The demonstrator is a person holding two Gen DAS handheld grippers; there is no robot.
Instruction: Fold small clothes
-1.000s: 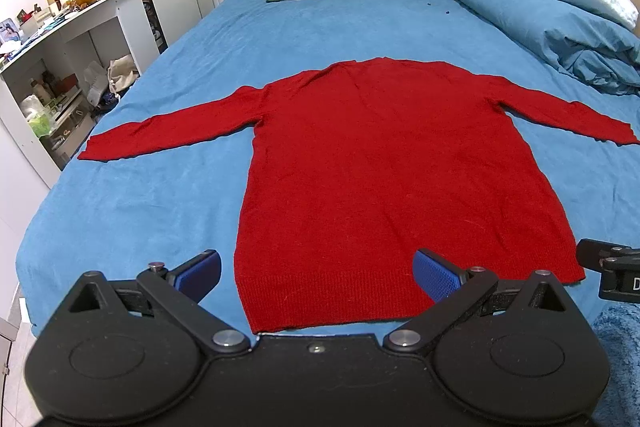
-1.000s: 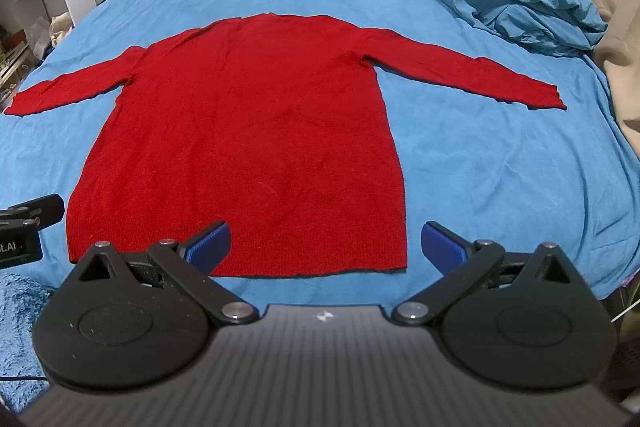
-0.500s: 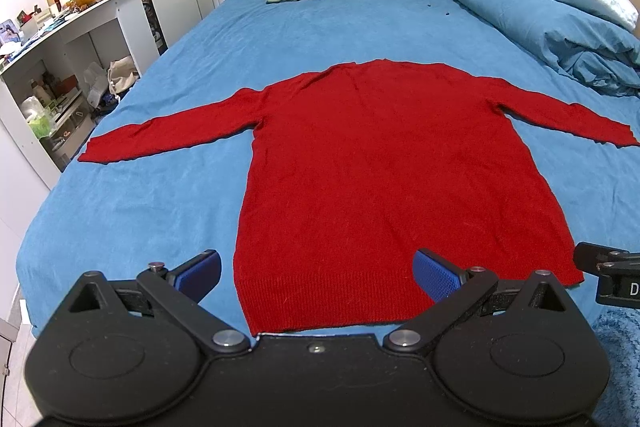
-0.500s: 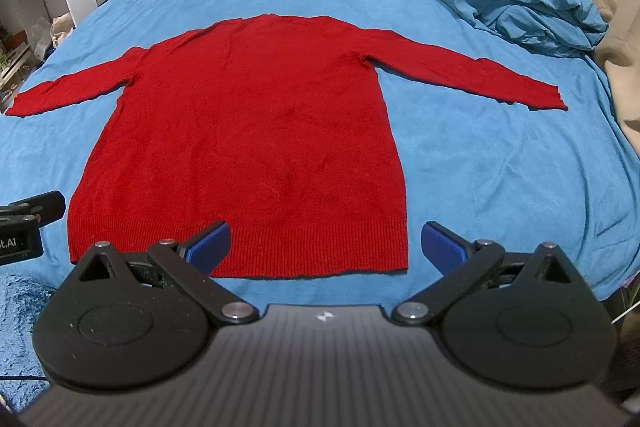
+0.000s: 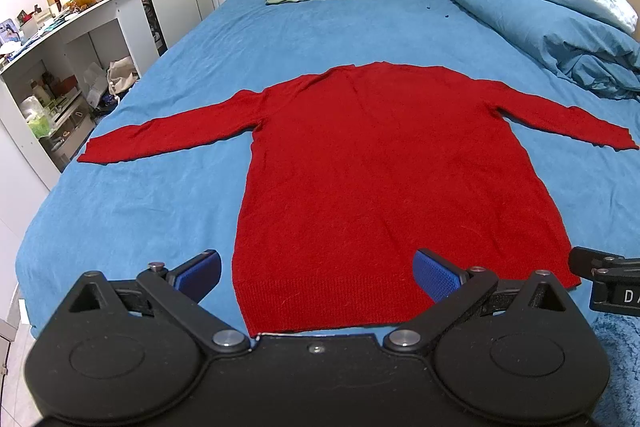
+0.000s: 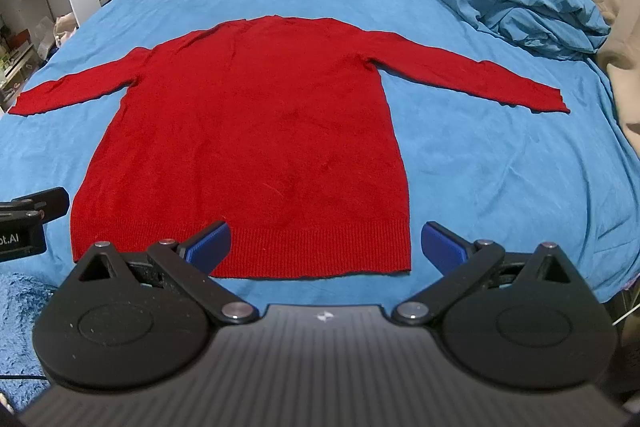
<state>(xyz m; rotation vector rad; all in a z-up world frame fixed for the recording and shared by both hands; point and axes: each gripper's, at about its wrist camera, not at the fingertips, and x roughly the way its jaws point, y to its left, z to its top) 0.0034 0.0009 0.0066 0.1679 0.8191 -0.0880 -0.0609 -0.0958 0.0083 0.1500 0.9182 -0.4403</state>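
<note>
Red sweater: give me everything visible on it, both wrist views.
The red sweater is a plain long-sleeved knit with a ribbed hem band, no print visible. It lies flat and unfolded on the blue bedsheet, hem toward the cameras, neckline toward the pillows, both sleeves spread out sideways. Only light wrinkles show. Both grippers hover open near the hem: the left gripper at its left corner, the right gripper at its right corner. Neither holds the fabric.
</note>
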